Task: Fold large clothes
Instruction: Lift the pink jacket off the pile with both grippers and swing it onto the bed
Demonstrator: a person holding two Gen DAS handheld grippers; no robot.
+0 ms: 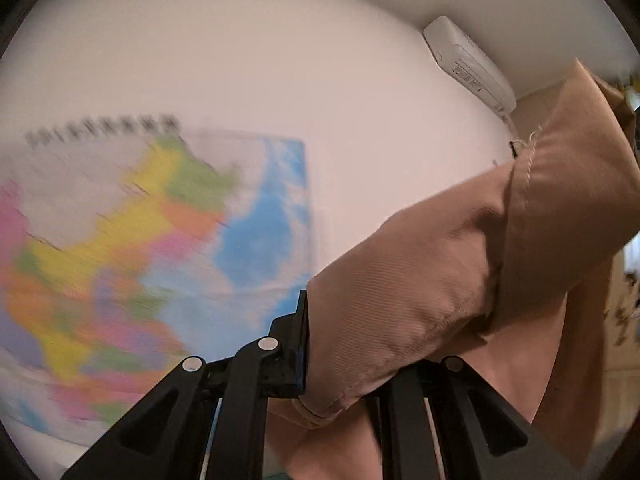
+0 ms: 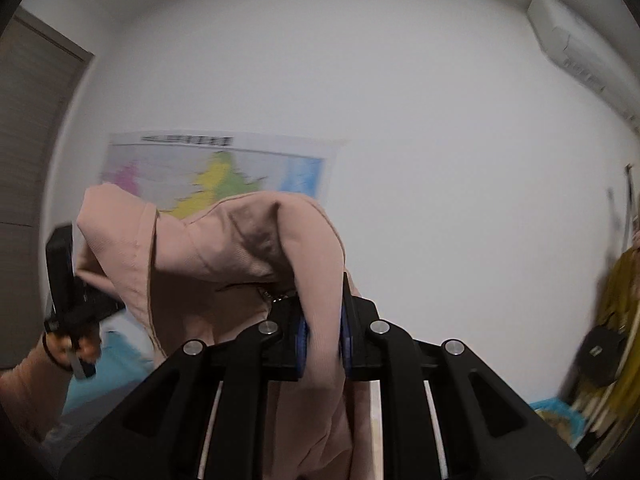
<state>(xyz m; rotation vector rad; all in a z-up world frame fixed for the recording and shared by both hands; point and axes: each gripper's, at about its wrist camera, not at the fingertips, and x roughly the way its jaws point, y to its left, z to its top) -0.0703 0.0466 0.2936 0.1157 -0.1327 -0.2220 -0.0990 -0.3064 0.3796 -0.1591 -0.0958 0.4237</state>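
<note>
A large tan garment (image 1: 460,264) is held up in the air in front of a white wall. My left gripper (image 1: 340,360) is shut on a hemmed edge of it; the cloth covers the right finger and drapes away to the upper right. In the right wrist view my right gripper (image 2: 323,336) is shut on another bunched part of the garment (image 2: 248,248), with cloth pinched between the blue pads (image 2: 301,340). The cloth stretches left to the left gripper (image 2: 68,292), held by a hand. More cloth hangs down below the right gripper's jaws.
A coloured map poster (image 1: 160,248) hangs on the white wall; it also shows in the right wrist view (image 2: 224,168). An air conditioner (image 2: 580,52) is mounted high on the right. A dark door (image 2: 28,160) is at left. Clutter and a yellow-green item (image 2: 616,308) stand at right.
</note>
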